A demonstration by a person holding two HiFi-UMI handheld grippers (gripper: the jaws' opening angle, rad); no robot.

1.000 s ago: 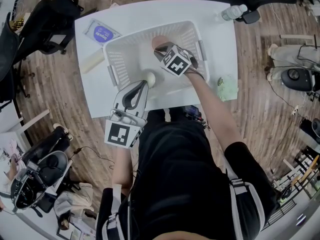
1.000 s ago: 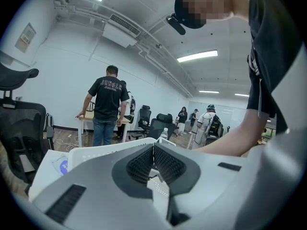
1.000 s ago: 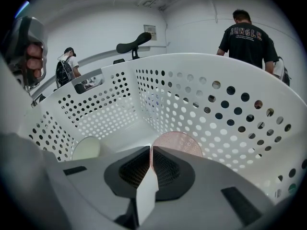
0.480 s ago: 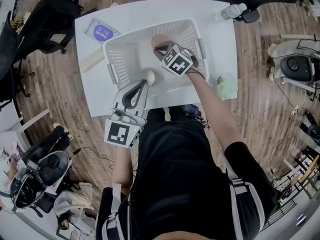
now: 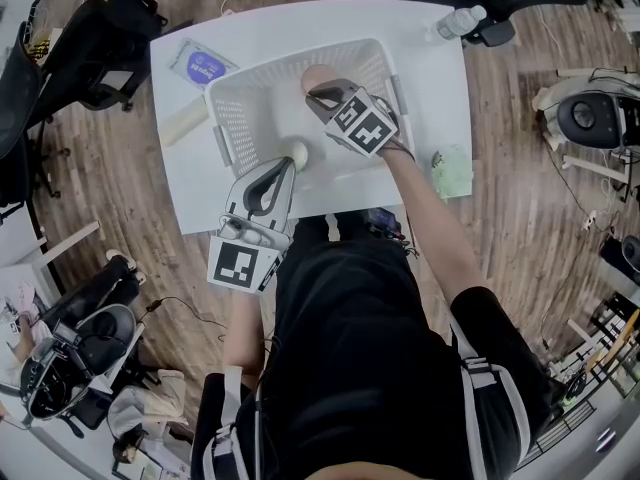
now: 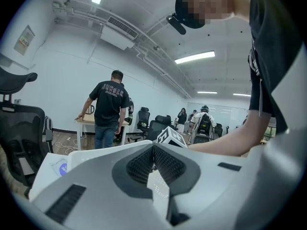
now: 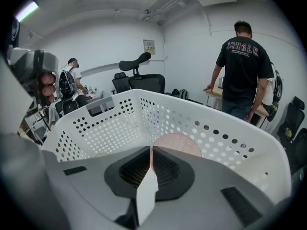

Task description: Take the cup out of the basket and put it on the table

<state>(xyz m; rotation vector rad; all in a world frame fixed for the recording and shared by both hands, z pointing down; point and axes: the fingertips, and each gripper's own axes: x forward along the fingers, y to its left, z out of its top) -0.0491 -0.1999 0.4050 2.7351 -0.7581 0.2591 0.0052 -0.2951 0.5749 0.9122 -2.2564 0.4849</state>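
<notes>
Bright, even light from ceiling strip lights; the white table glares slightly. The 2 gripper views curve and darken at edges.

head view: steeply down | gripper views: level, close (basket shared)

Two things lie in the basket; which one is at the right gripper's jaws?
The pink cup, by the basket's far wall, its edge between the right gripper's shut jaws. The small cream ball lies apart, near the front wall.

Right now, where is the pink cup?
In the head view, the cup is inside the basket, by its far wall, at the right tool tips.
</notes>
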